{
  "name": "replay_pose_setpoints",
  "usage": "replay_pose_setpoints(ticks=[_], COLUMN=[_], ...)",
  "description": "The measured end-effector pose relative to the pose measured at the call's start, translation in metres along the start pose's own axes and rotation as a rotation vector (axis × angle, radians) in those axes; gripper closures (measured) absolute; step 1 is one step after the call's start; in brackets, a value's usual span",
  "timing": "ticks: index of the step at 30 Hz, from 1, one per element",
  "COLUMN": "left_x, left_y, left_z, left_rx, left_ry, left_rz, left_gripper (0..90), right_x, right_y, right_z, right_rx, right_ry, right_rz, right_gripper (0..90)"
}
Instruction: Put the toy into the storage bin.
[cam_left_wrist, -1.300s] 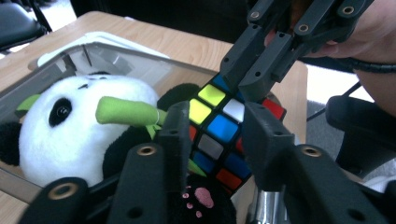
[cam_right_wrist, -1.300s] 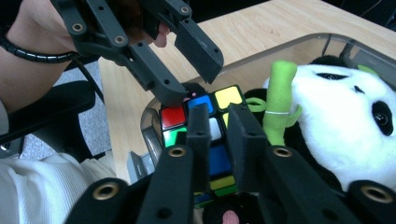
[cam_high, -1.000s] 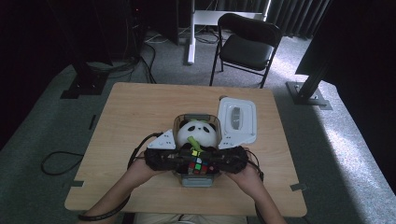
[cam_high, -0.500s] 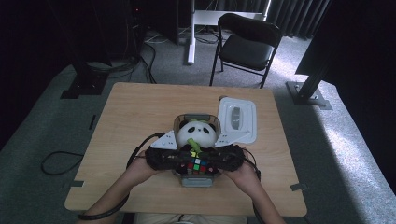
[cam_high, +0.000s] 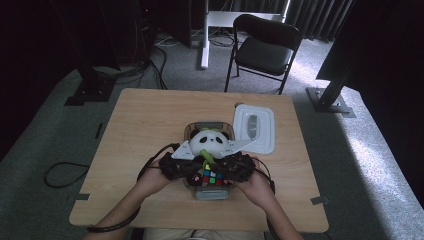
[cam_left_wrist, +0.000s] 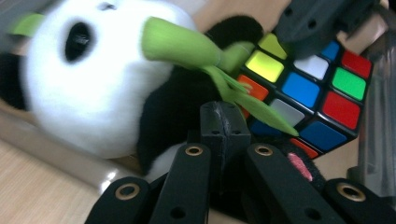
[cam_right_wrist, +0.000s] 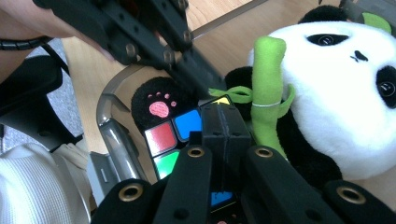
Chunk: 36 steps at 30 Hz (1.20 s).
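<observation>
From above, both hands and grippers cover much of the clear container (cam_high: 212, 192), so its front wall barely shows near the counter's (cam_high: 145, 120) front edge. Inside it the puzzle cube (cam_high: 210, 176) sits beside the plush panda (cam_high: 210, 141), whose green bamboo stick (cam_right_wrist: 268, 74) stands roughly upright against its chest. The left gripper (cam_left_wrist: 226, 123) and right gripper (cam_right_wrist: 223, 122) have their jaws closed together, empty, just at the cube. A white lid (cam_high: 255, 128) lies right of the container, with bare counter behind and left.
</observation>
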<state>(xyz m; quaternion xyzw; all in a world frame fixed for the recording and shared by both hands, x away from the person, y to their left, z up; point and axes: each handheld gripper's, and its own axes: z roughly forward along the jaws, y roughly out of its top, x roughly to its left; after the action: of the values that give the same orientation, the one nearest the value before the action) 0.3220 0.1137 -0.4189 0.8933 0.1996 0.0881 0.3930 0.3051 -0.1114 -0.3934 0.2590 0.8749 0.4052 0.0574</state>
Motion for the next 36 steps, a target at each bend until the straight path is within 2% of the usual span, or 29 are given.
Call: replay_pose_setpoints(ticks=[2,4,7,9,13,15,18,20,22,28,29,30,32,34,36], left_x=[0.001,0.003,0.003,0.001,-0.013,-0.014,-0.016,-0.016,-0.015,-0.013,-0.013,-0.013,-0.014,-0.014,-0.014], left_y=[-0.002,0.0,0.006,0.009,0.022,0.024,0.026,0.026,0.026,0.024,0.024,0.023,0.022,0.022,0.022], left_z=[0.0,-0.005,-0.016,-0.018,-0.015,-0.013,-0.011,-0.011,-0.011,-0.012,-0.012,-0.011,-0.01,-0.009,-0.007], left_rx=[-0.03,-0.049,-0.117,-0.134,-0.138,-0.133,-0.129,-0.126,-0.126,-0.121,-0.122,-0.116,-0.109,-0.096,-0.085], left_ry=[-0.043,-0.08,-0.123,-0.12,-0.165,-0.188,-0.182,-0.179,-0.177,-0.158,-0.156,-0.164,-0.15,-0.133,-0.135], left_rz=[-0.012,-0.053,-0.097,-0.095,-0.049,-0.05,-0.043,-0.029,-0.034,-0.022,-0.022,-0.024,-0.016,-0.004,-0.004], left_gripper=[86.1,81.9,75.4,69.9,71.4,71.4,72.8,73.2,75.0,80.4,83.6,83.7,88.4,90.0,90.0], right_x=[-0.004,-0.007,-0.005,-0.004,-0.004,-0.004,-0.006,-0.007,-0.009,-0.01,-0.009,-0.009,-0.008,-0.006,-0.005], right_y=[-0.002,-0.003,-0.003,-0.003,-0.002,-0.002,-0.004,-0.004,-0.004,-0.005,-0.006,-0.006,-0.006,-0.005,-0.004], right_z=[0.0,-0.002,-0.004,-0.004,-0.008,-0.011,-0.022,-0.029,-0.03,-0.02,-0.017,-0.015,-0.011,-0.008,-0.006], right_rx=[-0.017,-0.026,-0.04,-0.042,-0.062,-0.071,-0.103,-0.113,-0.116,-0.087,-0.077,-0.067,-0.06,-0.052,-0.041], right_ry=[0.03,0.045,0.04,0.037,0.044,0.061,0.066,0.047,0.056,0.038,0.034,0.027,0.022,0.008,-0.006], right_rz=[0.013,0.034,0.043,0.042,0.056,0.063,0.089,0.098,0.111,0.107,0.103,0.096,0.09,0.076,0.072], right_gripper=[90.0,90.0,90.0,90.0,90.0,90.0,90.0,90.0,90.0,90.0,90.0,90.0,90.0,90.0,90.0])
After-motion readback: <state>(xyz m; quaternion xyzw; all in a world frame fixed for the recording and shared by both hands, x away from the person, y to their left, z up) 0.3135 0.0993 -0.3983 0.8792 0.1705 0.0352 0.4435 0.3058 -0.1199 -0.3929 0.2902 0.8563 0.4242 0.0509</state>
